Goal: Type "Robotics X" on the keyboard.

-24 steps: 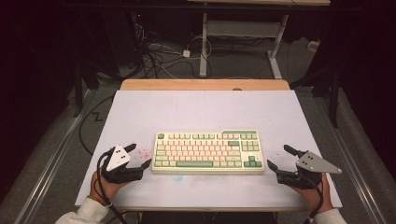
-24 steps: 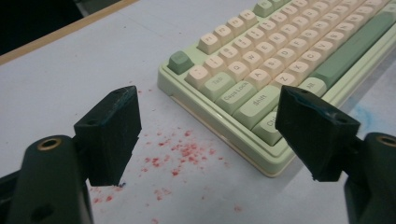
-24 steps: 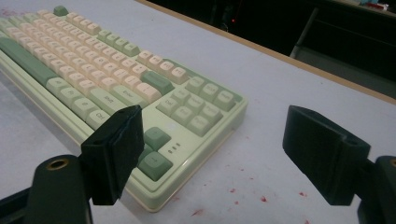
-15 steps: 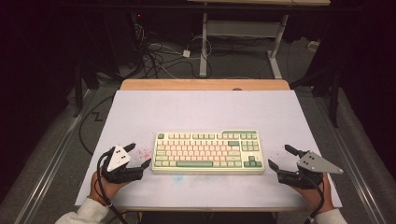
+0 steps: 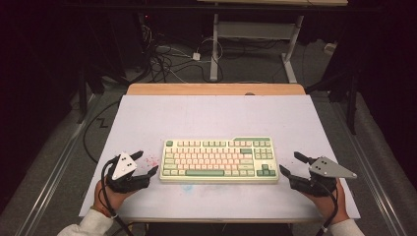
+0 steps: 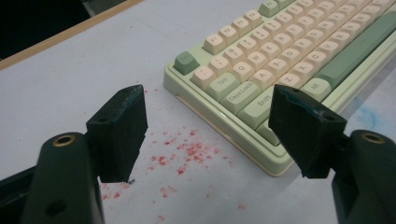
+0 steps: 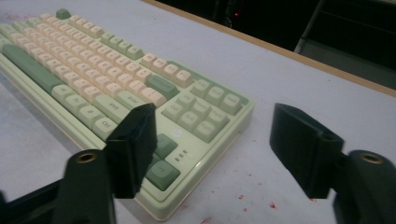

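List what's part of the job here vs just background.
In the job:
keyboard
left gripper, open, off its left end
right gripper, open, off its right end

Background:
red specks on the table
blue smudge
floor cables

Your left gripper (image 5: 145, 163) sits just left of the keyboard (image 5: 219, 159), right gripper (image 5: 291, 163) just right; both jaws apart, empty.
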A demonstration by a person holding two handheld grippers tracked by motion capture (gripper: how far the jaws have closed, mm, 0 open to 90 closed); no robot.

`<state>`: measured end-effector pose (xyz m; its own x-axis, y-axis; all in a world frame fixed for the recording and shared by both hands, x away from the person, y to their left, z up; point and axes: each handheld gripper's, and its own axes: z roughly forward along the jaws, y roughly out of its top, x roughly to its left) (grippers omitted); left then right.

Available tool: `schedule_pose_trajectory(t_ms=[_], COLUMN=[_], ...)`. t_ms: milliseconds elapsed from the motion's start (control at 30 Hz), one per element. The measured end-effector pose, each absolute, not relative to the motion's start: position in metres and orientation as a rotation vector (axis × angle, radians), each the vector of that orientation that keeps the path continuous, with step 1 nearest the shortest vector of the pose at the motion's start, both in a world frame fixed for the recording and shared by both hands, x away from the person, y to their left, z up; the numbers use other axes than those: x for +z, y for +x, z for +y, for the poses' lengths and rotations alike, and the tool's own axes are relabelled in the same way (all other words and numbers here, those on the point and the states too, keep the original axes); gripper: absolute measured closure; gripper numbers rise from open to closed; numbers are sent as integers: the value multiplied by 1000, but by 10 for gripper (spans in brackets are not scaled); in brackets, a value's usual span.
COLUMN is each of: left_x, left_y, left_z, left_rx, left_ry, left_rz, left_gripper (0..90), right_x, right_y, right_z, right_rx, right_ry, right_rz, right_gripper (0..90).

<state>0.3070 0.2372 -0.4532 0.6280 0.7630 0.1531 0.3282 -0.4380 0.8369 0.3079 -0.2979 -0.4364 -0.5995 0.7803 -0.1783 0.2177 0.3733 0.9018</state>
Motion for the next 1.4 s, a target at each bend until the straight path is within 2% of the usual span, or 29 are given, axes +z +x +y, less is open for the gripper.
schedule_pose_trajectory(t_ms=[67, 100, 167, 200, 400, 500, 1400], left_x=[-452, -451, -450, -450, -449, -448, -446], left_y=[309, 309, 309, 310, 314, 316, 327], left_z=[236, 235, 234, 234, 229, 224, 194], left_rx=[668, 665, 662, 663, 649, 640, 573], left_ry=[2027, 2030, 2024, 2027, 2033, 2042, 2089], left_rz=[857, 854, 854, 852, 849, 835, 765], left_gripper=[308, 312, 307, 307, 287, 280, 266], right_x=[-435, -434, -432, -432, -429, -428, -442], right_y=[309, 309, 309, 309, 311, 313, 339], right_z=[-295, -294, -292, -291, -284, -278, -210], right_rx=[1193, 1196, 1195, 1197, 1192, 1185, 1070], right_ry=[836, 825, 811, 806, 771, 759, 641], right_rz=[2044, 2052, 2062, 2073, 2130, 2154, 2369], right_gripper=[464, 544, 603, 664, 836, 893, 900])
